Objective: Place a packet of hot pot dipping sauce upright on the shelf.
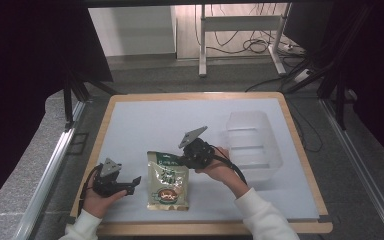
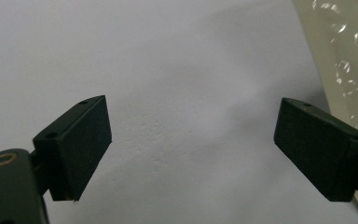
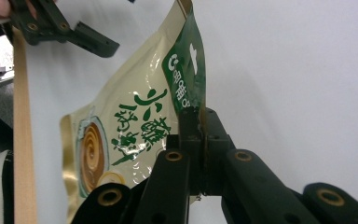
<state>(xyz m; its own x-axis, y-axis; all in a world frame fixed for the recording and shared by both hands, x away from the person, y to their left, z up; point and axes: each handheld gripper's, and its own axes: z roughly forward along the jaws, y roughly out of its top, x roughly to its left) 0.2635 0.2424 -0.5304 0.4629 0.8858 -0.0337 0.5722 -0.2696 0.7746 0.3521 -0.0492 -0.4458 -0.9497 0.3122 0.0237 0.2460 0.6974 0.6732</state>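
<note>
The right hand-held gripper [image 3: 193, 122] pinches the top edge of the snack pouch [image 1: 168, 181] lying on the desk [image 1: 130, 125]. The left hand-held gripper [image 1: 130, 184], jaws wide apart, waits just beside it. A clear plastic bin [image 1: 252, 142] stands nearby, unobstructed.

Wood-edged table [image 1: 300, 150] with white top on grey floor [image 1: 180, 77]. Behind: white desk frame [image 1: 240, 22], trailing cables [image 1: 252, 46], black curtains [image 1: 25, 60].

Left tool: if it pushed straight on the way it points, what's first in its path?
Probably the white tabletop between its open jaws; the left tool aims toward the snack pouch, which lies just off to one side.
</note>
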